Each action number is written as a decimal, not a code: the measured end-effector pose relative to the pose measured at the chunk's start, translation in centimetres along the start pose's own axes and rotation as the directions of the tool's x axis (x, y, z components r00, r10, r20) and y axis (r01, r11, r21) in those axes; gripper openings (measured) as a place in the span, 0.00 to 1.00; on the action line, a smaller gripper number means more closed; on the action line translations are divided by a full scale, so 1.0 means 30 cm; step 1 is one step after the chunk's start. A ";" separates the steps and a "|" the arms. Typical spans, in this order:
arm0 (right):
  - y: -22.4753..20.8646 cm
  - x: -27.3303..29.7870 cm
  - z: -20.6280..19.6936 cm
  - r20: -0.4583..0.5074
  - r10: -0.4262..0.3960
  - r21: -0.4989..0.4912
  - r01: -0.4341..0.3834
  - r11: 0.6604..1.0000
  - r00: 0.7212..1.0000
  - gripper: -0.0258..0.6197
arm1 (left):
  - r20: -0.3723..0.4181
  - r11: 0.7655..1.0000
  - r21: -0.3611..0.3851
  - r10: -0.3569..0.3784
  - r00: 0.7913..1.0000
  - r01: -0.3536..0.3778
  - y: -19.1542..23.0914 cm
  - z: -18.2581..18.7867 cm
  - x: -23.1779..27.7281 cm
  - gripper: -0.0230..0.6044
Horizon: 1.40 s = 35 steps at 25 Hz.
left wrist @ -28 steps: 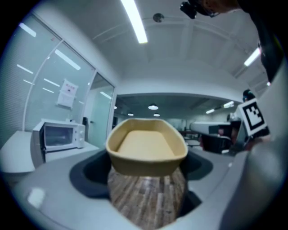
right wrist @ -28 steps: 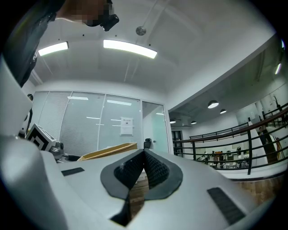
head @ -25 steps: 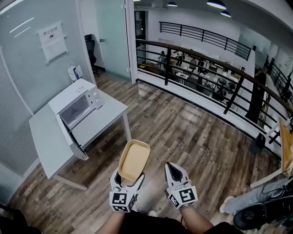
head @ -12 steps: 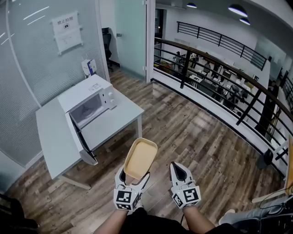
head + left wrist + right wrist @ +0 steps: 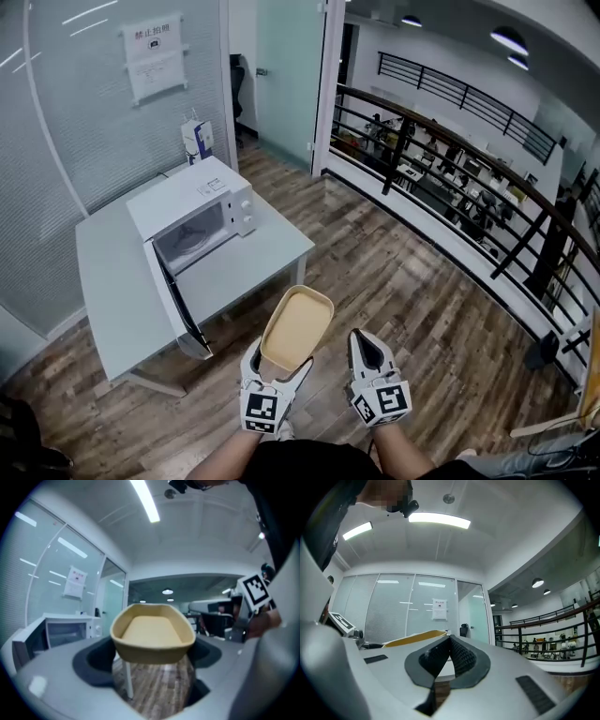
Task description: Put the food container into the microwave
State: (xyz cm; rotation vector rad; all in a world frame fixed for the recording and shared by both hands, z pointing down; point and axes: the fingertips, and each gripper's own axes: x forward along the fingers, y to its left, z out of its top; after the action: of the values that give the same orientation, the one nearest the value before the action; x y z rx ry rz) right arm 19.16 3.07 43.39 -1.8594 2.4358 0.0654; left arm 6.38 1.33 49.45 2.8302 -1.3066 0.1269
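Note:
A shallow tan food container (image 5: 296,329) is held level above the wood floor, with my left gripper (image 5: 275,371) shut on its near end. The left gripper view shows the container (image 5: 153,634) empty, filling the space between the jaws. The white microwave (image 5: 192,217) stands on a grey table (image 5: 103,281) ahead and to the left, its door (image 5: 178,305) swung wide open toward me. The microwave (image 5: 65,629) also appears at the left in the left gripper view. My right gripper (image 5: 365,354) hangs beside the container, shut with nothing in it, its pads (image 5: 459,656) touching.
A frosted glass wall with a posted notice (image 5: 155,49) backs the table. A small carton (image 5: 196,142) stands behind the microwave. A black railing (image 5: 450,178) runs along the right over an office below. Wood floor (image 5: 394,272) lies between me and the table.
The view has advanced toward the table, so the microwave sits larger and closer. Both grippers and the held container keep the same pose relative to me.

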 end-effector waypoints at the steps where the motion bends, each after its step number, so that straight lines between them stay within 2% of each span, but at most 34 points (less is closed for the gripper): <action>1: 0.003 0.027 -0.001 -0.007 -0.004 -0.013 0.004 1.000 1.000 0.04 | 0.004 1.000 0.002 0.000 1.000 0.000 0.019 0.003 0.011 0.79; 5: 0.015 0.113 -0.009 -0.031 -0.013 -0.030 0.012 0.999 0.999 0.04 | 0.008 1.000 -0.007 0.010 1.000 -0.010 0.090 0.008 0.038 0.79; 10: 0.011 0.192 -0.031 -0.036 0.019 0.026 -0.018 1.000 0.999 0.04 | 0.012 0.999 -0.027 0.034 0.999 -0.033 0.153 0.007 0.078 0.79; 14: -0.003 0.269 -0.059 -0.051 0.044 0.032 -0.042 0.999 0.998 0.04 | 0.008 0.998 -0.016 0.061 0.998 -0.061 0.194 0.001 0.127 0.79; 21: -0.050 0.458 -0.042 -0.007 0.182 0.025 -0.182 0.983 0.983 0.04 | -0.006 0.992 -0.010 0.125 0.992 -0.125 0.269 -0.004 0.258 0.79; 26: -0.119 0.625 -0.041 -0.001 0.225 -0.003 -0.225 0.974 0.974 0.04 | 0.001 0.982 -0.019 0.188 0.982 -0.188 0.344 0.009 0.381 0.79; 35: -0.187 0.810 -0.092 -0.007 0.315 0.017 -0.314 0.949 0.949 0.04 | -0.012 0.961 -0.019 0.275 0.961 -0.276 0.432 0.006 0.536 0.79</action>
State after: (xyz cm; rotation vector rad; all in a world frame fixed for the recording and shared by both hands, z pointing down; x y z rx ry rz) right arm 18.10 -21.99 44.09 -1.4497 2.7071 0.0550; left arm 6.92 -19.30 50.41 2.6106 -1.6827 0.1292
